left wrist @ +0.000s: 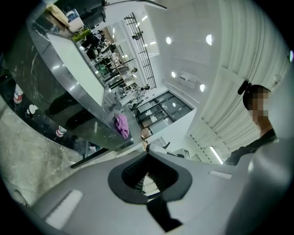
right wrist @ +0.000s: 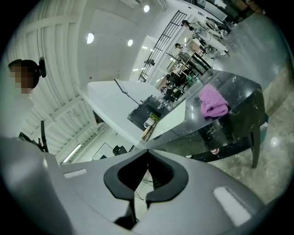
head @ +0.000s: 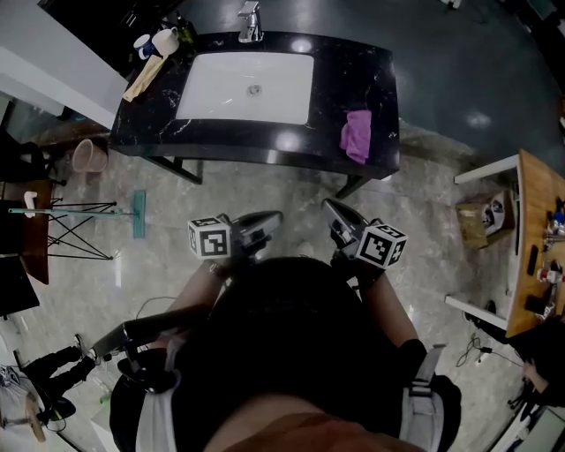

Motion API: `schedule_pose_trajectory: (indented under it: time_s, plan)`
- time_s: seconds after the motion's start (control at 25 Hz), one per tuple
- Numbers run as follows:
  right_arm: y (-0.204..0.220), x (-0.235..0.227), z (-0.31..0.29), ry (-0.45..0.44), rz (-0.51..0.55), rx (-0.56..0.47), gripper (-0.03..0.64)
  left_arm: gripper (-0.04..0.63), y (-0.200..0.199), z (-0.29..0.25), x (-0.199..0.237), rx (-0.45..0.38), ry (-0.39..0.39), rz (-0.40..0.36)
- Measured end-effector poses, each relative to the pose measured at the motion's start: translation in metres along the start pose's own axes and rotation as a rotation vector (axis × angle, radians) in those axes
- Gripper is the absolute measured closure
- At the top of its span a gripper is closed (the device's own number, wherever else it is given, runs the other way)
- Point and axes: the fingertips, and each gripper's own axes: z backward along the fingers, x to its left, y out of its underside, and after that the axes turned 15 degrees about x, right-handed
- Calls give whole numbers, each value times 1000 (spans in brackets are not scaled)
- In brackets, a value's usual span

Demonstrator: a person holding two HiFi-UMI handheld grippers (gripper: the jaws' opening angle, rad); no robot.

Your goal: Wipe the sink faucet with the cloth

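A purple cloth (head: 357,134) lies crumpled on the right end of the black marble counter (head: 353,75), right of the white sink basin (head: 247,86). The chrome faucet (head: 251,22) stands at the counter's far edge behind the basin. My left gripper (head: 274,217) and right gripper (head: 328,207) are both shut and empty, held close to my body over the floor, well short of the counter. The cloth (left wrist: 121,125) also shows in the left gripper view and the cloth (right wrist: 212,103) in the right gripper view, far ahead of the jaws.
Cups and a wooden tray (head: 146,75) crowd the counter's far left corner. A pink bin (head: 87,156) and a wire rack (head: 75,221) stand on the floor at left. A wooden desk (head: 538,238) with clutter sits at right, a box (head: 484,217) beside it.
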Motion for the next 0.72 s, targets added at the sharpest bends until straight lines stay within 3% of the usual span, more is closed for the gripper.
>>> schedule_pose_trajectory:
  time_s: [0.08, 0.16, 0.36, 0.56, 0.72]
  plan:
    - [-16, -15, 8, 44, 24, -9, 601, 595, -1, -3, 1, -15, -11, 7]
    - [-40, -38, 21, 119, 59, -12, 538, 595, -2, -5, 1, -33, -20, 14]
    - [-112, -128, 49, 421, 127, 99, 514, 595, -5, -6, -3, -86, -45, 48]
    - [-158, -184, 19, 517, 77, 293, 451, 595, -7, 8, -3, -155, -89, 82]
    - [-166, -208, -13, 583, 90, 404, 439, 595, -9, 15, -3, -188, -111, 94]
